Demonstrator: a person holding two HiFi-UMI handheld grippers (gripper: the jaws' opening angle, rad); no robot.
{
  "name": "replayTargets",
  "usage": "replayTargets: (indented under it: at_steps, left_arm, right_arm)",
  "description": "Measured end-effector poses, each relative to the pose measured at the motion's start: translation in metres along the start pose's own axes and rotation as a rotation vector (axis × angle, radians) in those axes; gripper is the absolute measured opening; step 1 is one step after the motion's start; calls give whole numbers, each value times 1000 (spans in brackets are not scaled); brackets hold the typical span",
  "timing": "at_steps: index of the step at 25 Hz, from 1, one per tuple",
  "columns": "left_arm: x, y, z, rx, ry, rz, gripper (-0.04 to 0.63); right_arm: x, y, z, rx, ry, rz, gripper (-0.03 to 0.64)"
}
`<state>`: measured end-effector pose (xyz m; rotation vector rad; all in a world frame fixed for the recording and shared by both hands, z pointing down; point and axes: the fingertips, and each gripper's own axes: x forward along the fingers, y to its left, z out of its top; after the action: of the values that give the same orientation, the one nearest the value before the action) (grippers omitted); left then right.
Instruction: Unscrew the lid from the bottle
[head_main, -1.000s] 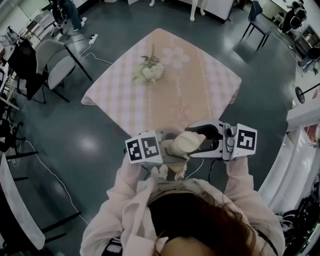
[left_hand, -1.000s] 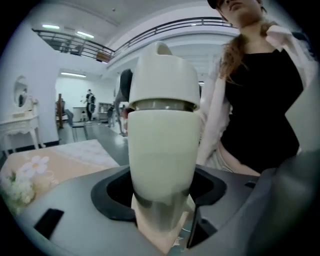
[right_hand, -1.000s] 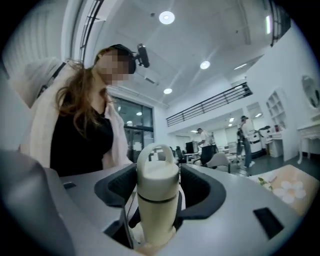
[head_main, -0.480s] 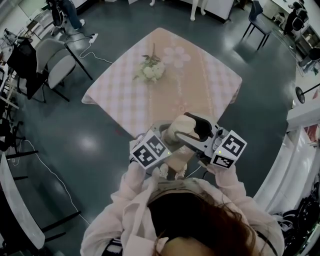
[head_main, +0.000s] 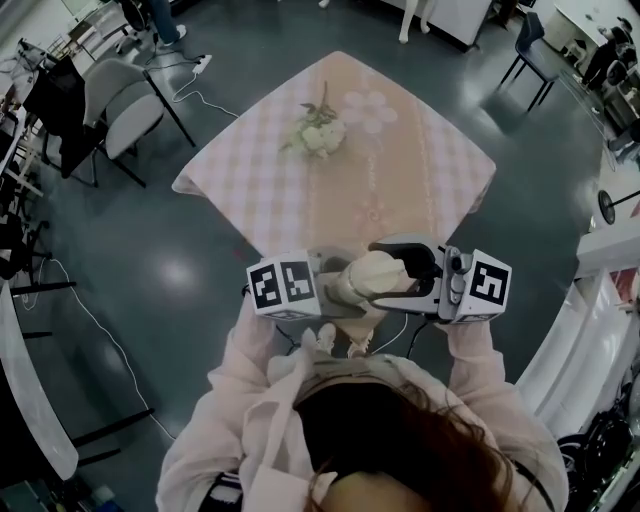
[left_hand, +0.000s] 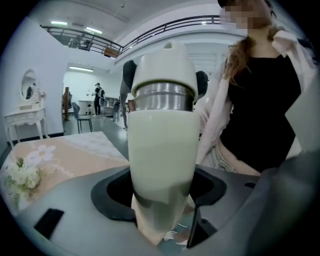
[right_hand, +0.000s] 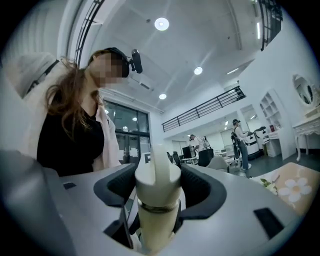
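A cream bottle (head_main: 362, 283) with a steel ring (left_hand: 162, 97) under its domed lid (left_hand: 165, 65) is held in the air in front of the person's chest. My left gripper (head_main: 342, 292) is shut on the bottle's body (left_hand: 161, 150), its dark pads on either side. From the opposite side my right gripper (head_main: 402, 272) faces it. Its jaws have just been closing, with the lid (right_hand: 157, 179) between them and the black pads against the lid's sides. The bottle's lower body (right_hand: 155, 225) runs down out of the right gripper view.
A table with a pink checked cloth (head_main: 400, 190) stands just ahead of the grippers, with a bunch of white flowers (head_main: 320, 135) near its far side. Chairs (head_main: 120, 95) and cables stand on the dark floor to the left. People move about in the background.
Half a second ago both grippers stood twisted, their marker cubes tilted, and a little nearer the table. Now they lie level again, much as one second ago, with the bottle still between them.
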<state>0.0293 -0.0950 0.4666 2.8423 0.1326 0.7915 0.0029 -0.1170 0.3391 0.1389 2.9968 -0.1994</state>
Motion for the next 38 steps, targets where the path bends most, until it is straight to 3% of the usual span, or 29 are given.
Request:
replayTargets:
  at_steps: [2,5,8,16,22,26,31,38]
  left_arm:
    - [-1,1,-4,-14,1,2,319]
    - [-5,13,-9,-42,-15,73,319]
    - [-11,28,-10,-64,-58,177,319]
    - [-42,76,-6,-111,-184,551,319]
    - [-62,105,-6,-170,-287,744,319]
    - [-63,117,-11,-192,-305,856,319]
    - [-59,126,-19,-236,-296,930,319]
    - [-50,124,-25,-249,-275,933,318]
  right_arm:
    - [-2,-4,8,16,-43,1,295]
    - [-6,-21,17,14,-75,-65,295]
    - [-14,-43,19,16,-74,-190,296]
    - [-51,-95,-2,77,-66,-534,296]
    - [-75,-129,-33,137,5,-789,296]
    - [-87,-136,-60,161,76,-909,296]
    - [-93,-136,-93,221,126,-967,296]
    - [-99,-133,-109,253,149,-990,295]
